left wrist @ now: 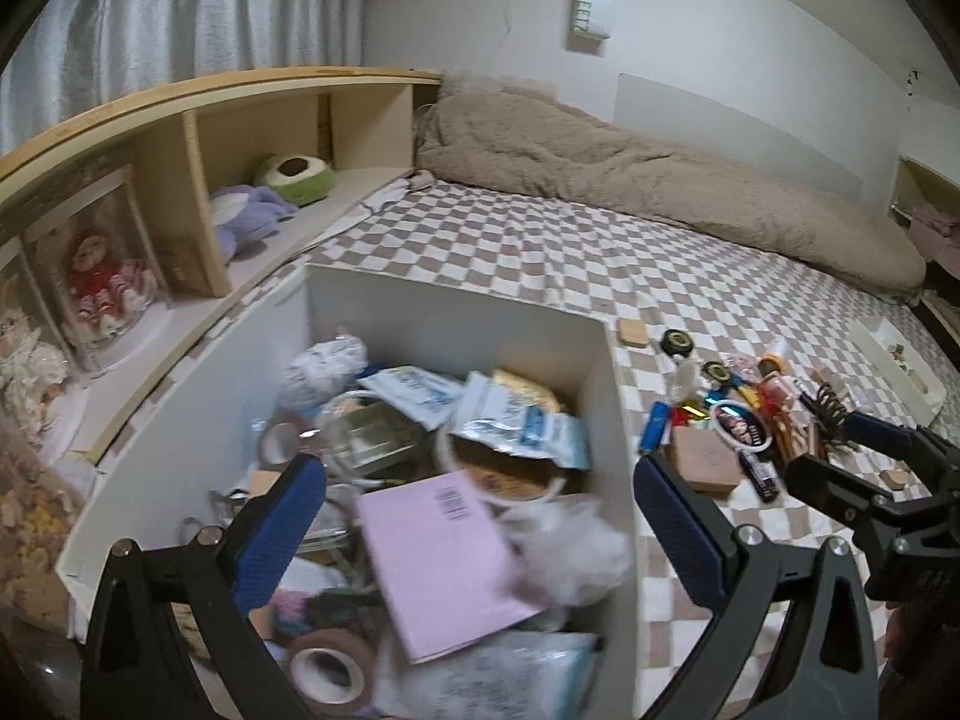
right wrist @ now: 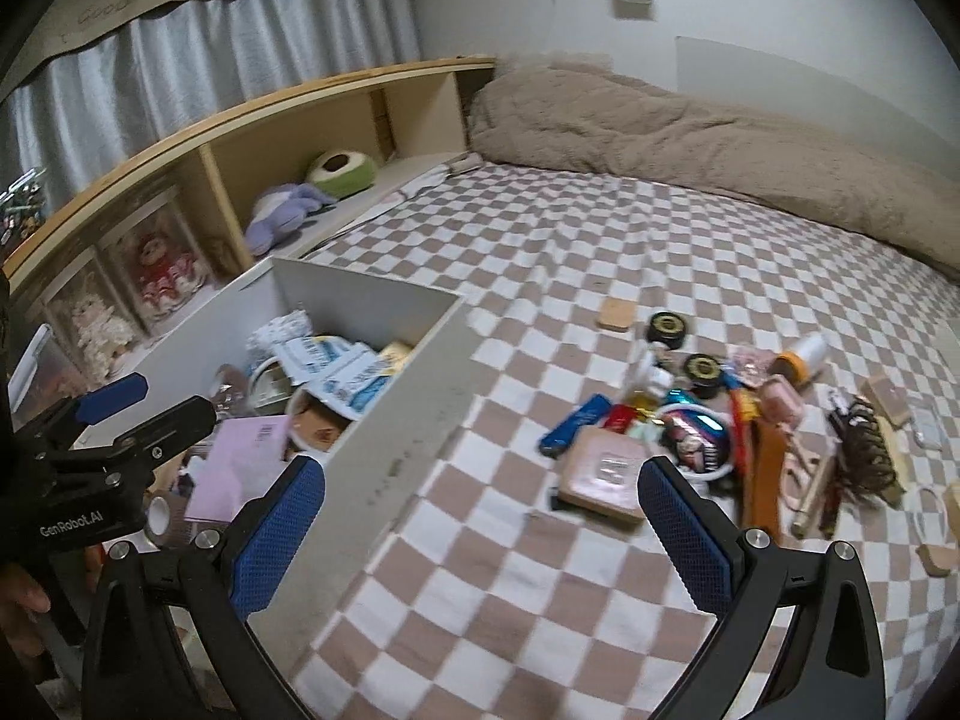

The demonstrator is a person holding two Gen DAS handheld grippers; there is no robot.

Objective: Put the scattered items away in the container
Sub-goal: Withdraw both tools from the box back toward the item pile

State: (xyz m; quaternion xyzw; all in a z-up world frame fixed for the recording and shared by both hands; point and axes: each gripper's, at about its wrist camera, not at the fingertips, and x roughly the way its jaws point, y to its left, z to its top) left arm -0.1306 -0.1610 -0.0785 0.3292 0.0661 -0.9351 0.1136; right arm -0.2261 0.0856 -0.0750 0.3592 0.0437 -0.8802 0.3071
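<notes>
A white box [left wrist: 600, 360] [right wrist: 420, 384] stands on the checkered bed, holding a pink booklet [left wrist: 438, 558], packets, tape rolls and other items. My left gripper [left wrist: 474, 516] is open and empty, above the box. It also shows at the left of the right wrist view [right wrist: 144, 402]. My right gripper [right wrist: 480, 516] is open and empty, above the bed by the box's right wall. It shows at the right of the left wrist view [left wrist: 840, 444]. Scattered items lie right of the box: a brown square case [right wrist: 606, 474] [left wrist: 702, 456], a blue bar [right wrist: 576, 420], two black-gold discs [right wrist: 666, 327], a hairbrush [right wrist: 867, 450].
A wooden shelf [left wrist: 198, 150] with dolls and plush toys runs along the left. A beige duvet [left wrist: 660, 174] lies at the back of the bed. A small white tray [left wrist: 900, 360] sits at the far right.
</notes>
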